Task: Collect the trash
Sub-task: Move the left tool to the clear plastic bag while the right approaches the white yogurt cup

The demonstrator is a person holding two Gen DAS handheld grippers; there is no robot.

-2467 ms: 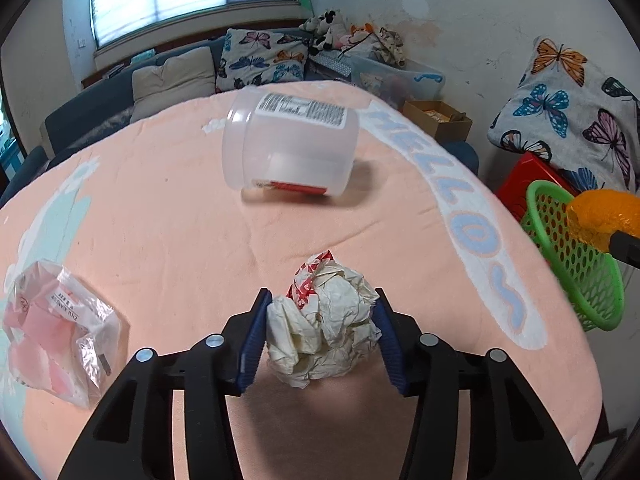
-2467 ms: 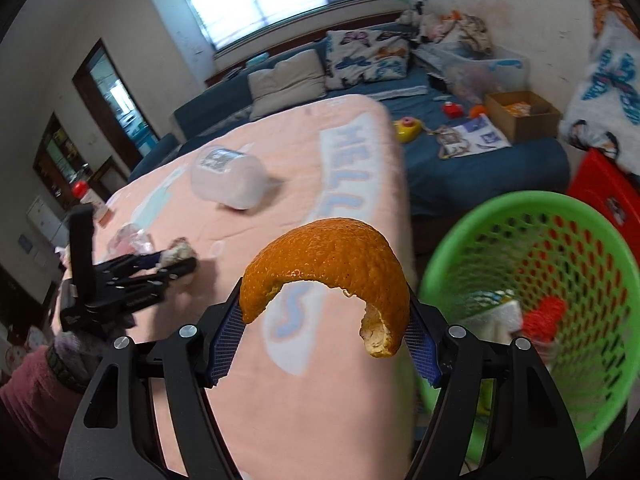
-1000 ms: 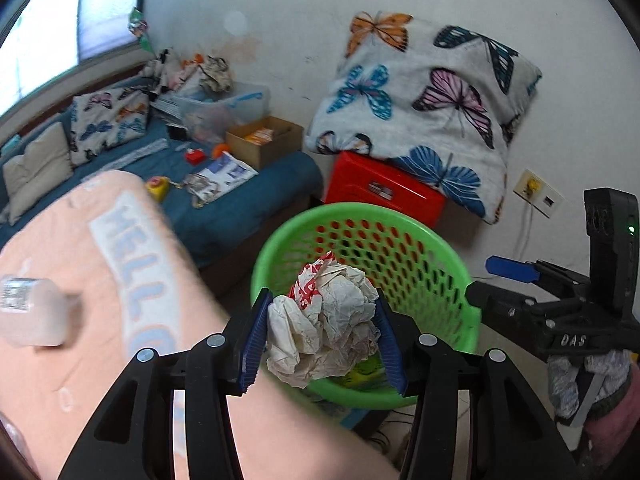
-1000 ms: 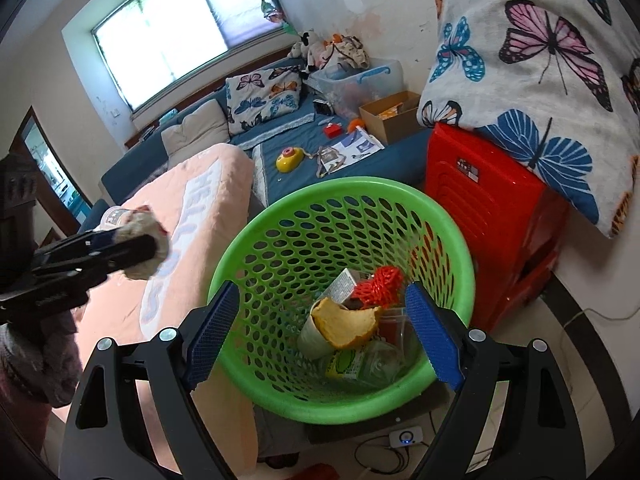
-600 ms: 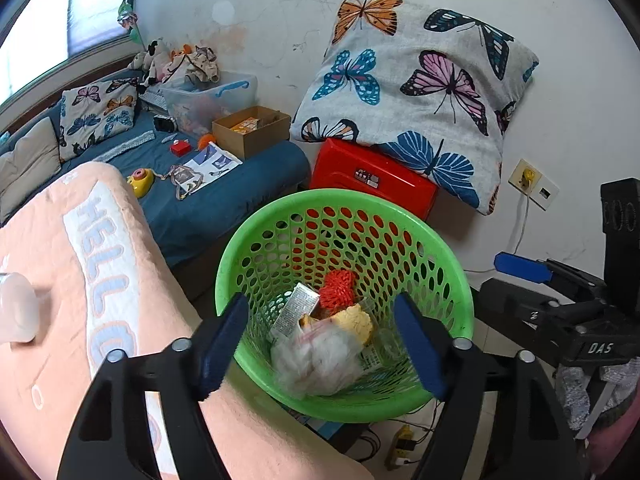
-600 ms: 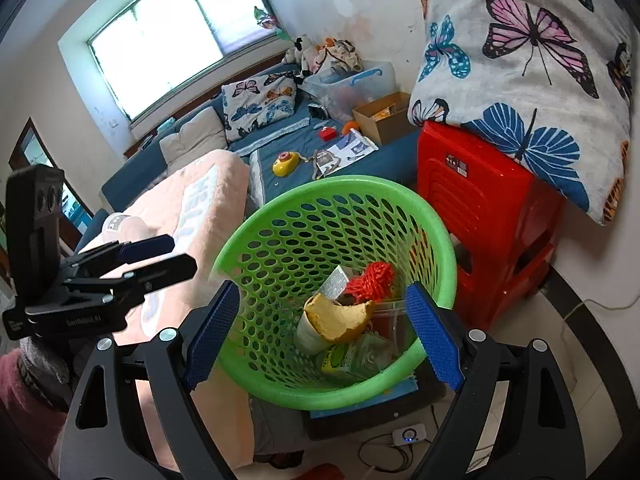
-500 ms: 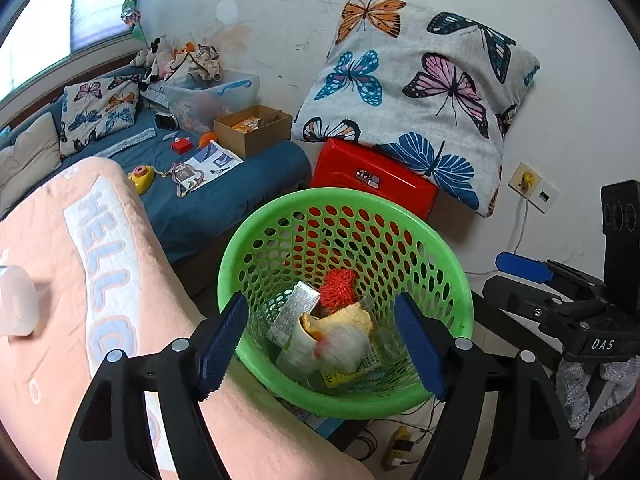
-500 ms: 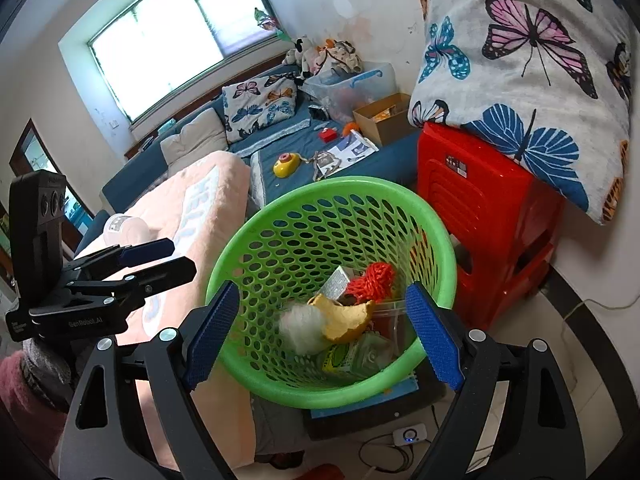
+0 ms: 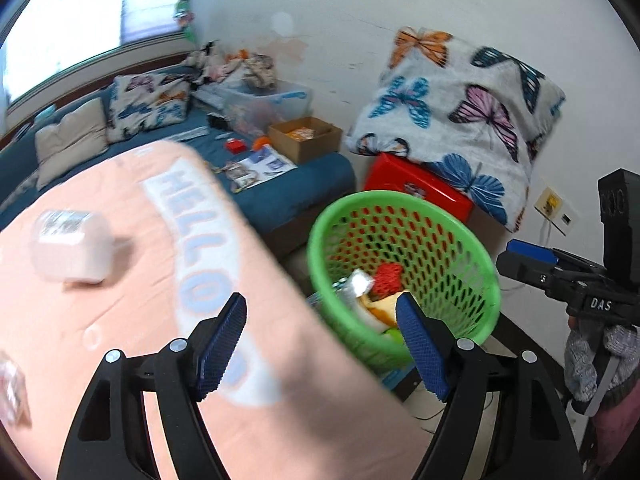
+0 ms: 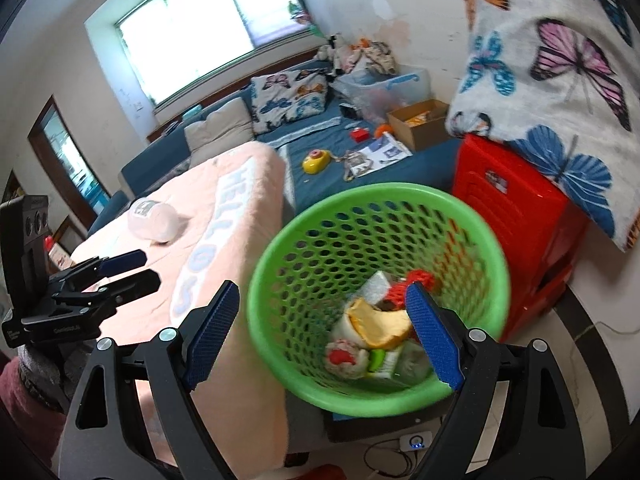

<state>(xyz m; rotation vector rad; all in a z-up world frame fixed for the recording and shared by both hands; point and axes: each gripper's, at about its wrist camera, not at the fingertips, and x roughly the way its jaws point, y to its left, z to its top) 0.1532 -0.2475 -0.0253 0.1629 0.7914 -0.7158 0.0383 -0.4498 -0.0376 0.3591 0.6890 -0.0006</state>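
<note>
A green mesh basket (image 10: 280, 256) stands on the floor beside the pink bed; it also shows in the left wrist view (image 9: 472, 248). Inside lie the crumpled paper ball (image 10: 346, 354), an orange peel (image 10: 380, 322), a red net (image 10: 416, 282) and other wrappers. My left gripper (image 9: 320, 340) is open and empty over the bed's edge, left of the basket. My right gripper (image 10: 320, 328) is open and empty above the basket's near rim. A clear plastic jar (image 9: 70, 246) lies on its side on the bed; it also shows in the right wrist view (image 10: 154, 218).
A clear plastic bag (image 9: 12, 392) lies at the bed's left edge. A red stool (image 10: 516, 208) with a butterfly pillow (image 10: 560, 60) stands right of the basket. A blue sofa (image 10: 360, 160) with toys and a cardboard box (image 10: 420, 122) lies behind.
My left gripper opened and dropped the paper ball into the basket, then swung left toward the bed. My right gripper stayed open above the basket, drifting slightly back.
</note>
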